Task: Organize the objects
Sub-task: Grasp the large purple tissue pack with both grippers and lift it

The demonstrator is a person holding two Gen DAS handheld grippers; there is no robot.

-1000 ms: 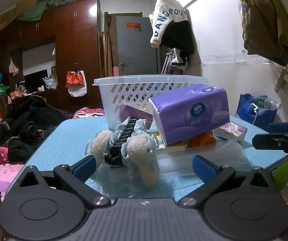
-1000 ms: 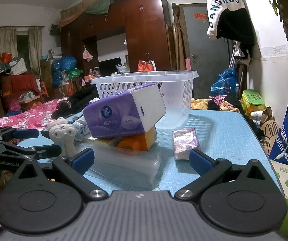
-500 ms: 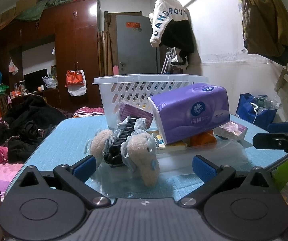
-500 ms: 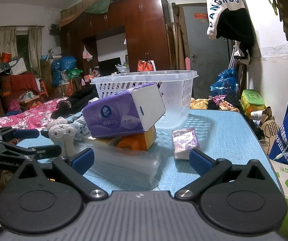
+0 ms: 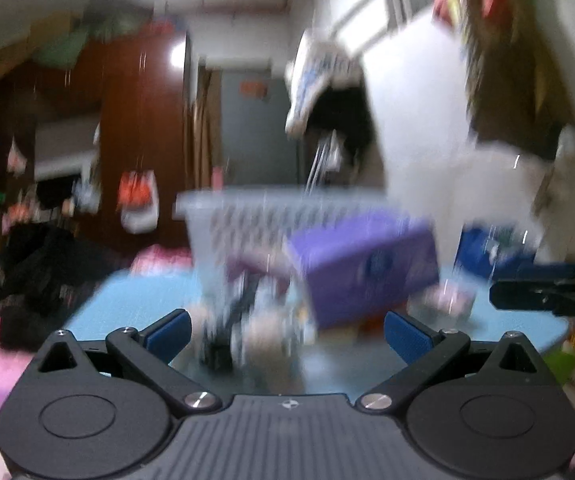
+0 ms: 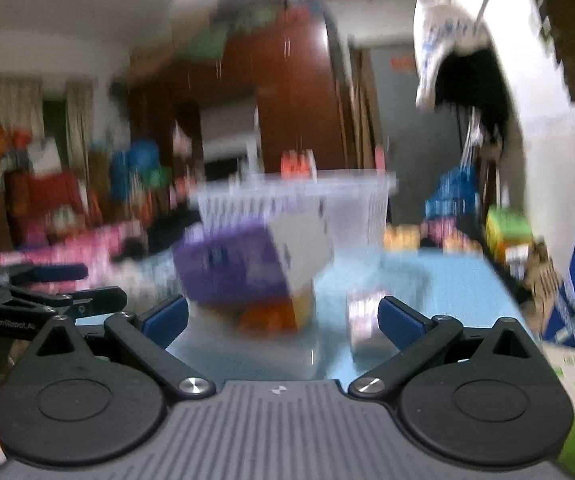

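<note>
1. Left gripper (image 5: 285, 330): jaws spread wide, blue-padded fingers (image 5: 166, 330) apart and holding nothing; it sits low over the near edge of the blue table (image 5: 127, 296).
2. Right gripper (image 6: 283, 320): likewise spread wide and empty, blue pads (image 6: 399, 320) apart; it is also seen at the right edge of the left wrist view as a dark arm just above the table.
3. Both views are heavily motion-blurred; fine detail is not legible.
4. Purple tissue pack (image 5: 361, 268): lies tilted on top of an orange box (image 6: 275, 314), near the middle of the table, straight ahead of both grippers and touching neither.
5. White laundry basket (image 5: 247, 216): stands upright on the table directly behind the tissue pack; its slotted wall and rim show in both views.
6. Plush toy (image 5: 255, 320): a pale, blurred mass with a dark object beside it, between the left gripper's fingers in the picture, in front of the basket and left of the tissue pack.
7. Small pink packet (image 6: 363, 312): lies on the table just inside the right gripper's right finger, to the right of the orange box.
8. Background: dark wooden wardrobe (image 5: 143, 128) and a hanging white-and-black garment (image 6: 447, 52) on the wall.
</note>
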